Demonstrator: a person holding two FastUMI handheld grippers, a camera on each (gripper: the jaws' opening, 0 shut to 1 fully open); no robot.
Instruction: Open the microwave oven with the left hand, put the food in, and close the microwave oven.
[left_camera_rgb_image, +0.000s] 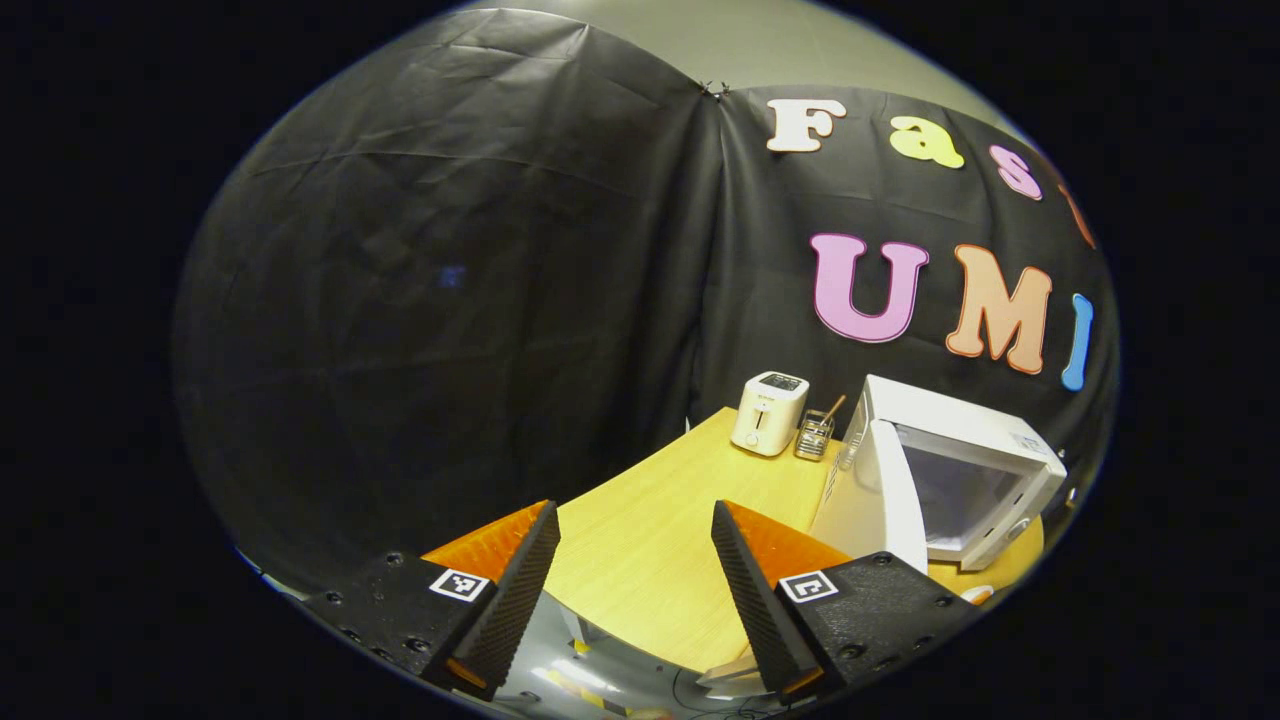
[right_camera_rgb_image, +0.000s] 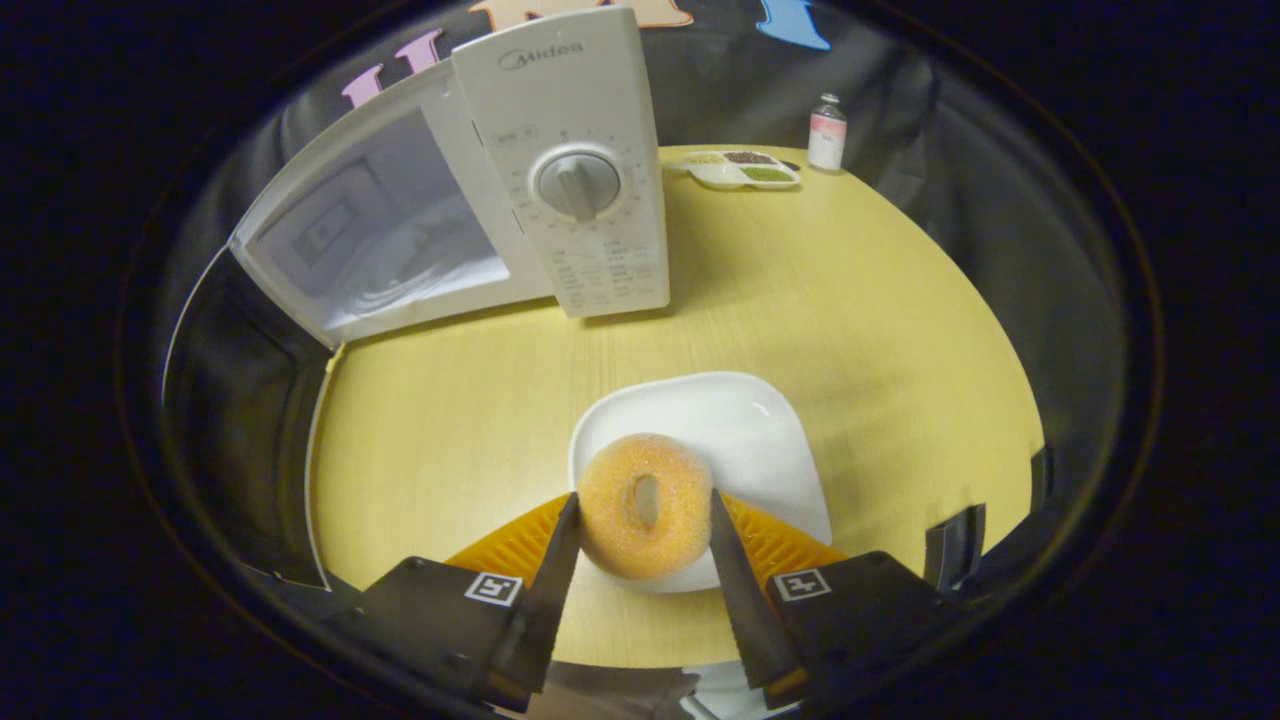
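we see our left gripper and right gripper built alike: black bodies dotted with screws, each side bearing a small square black-and-white marker, and orange ribbed fingers faced with dark serrated pads.

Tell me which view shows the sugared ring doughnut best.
The right gripper view: the sugared ring doughnut sits close up between the right gripper fingers, above a white square plate. The left gripper view looks at the white microwave oven with its door open, from the far side.
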